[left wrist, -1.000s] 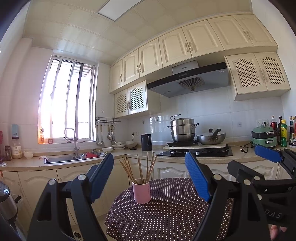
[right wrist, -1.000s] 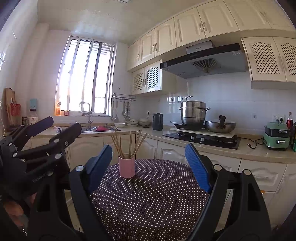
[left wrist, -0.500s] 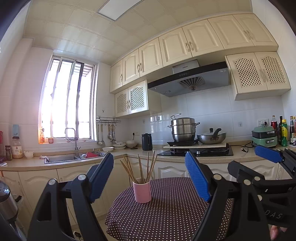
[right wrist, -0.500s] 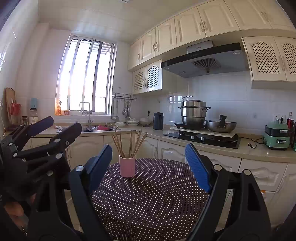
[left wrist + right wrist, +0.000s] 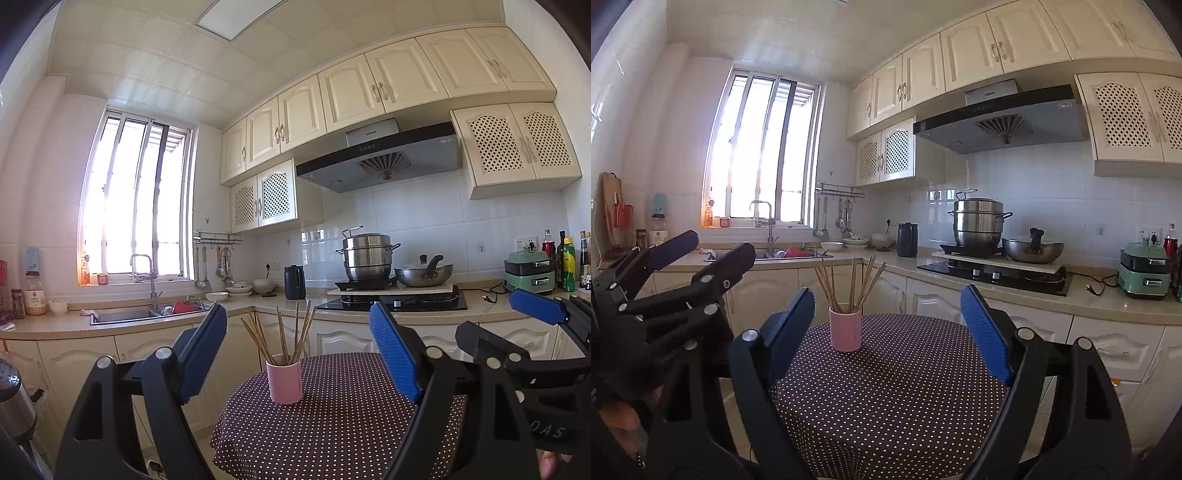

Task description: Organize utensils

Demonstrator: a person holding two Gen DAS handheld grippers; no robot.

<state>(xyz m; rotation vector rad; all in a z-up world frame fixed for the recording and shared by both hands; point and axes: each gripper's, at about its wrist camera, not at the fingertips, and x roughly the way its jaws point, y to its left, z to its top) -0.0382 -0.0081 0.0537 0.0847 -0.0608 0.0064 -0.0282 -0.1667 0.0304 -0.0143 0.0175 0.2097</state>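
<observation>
A pink cup [image 5: 284,381] [image 5: 845,329] holding several wooden chopsticks [image 5: 281,335] [image 5: 851,282] stands on a small round table with a dark polka-dot cloth [image 5: 332,424] [image 5: 897,391]. My left gripper [image 5: 299,354] hangs level in front of the table, open, nothing between its blue pads. My right gripper [image 5: 888,332] is beside it, also open and empty. Each gripper shows in the other's view: the right one [image 5: 495,321] at the right edge, the left one [image 5: 718,245] at the left edge. Both are short of the cup.
Behind the table runs an L-shaped counter [image 5: 258,308] with a sink [image 5: 122,316], bowls, a black kettle [image 5: 294,282], a stove with a steel pot [image 5: 366,258] and a wok [image 5: 424,273], a green cooker [image 5: 529,269] and bottles. Ladles hang on a wall rail [image 5: 218,240].
</observation>
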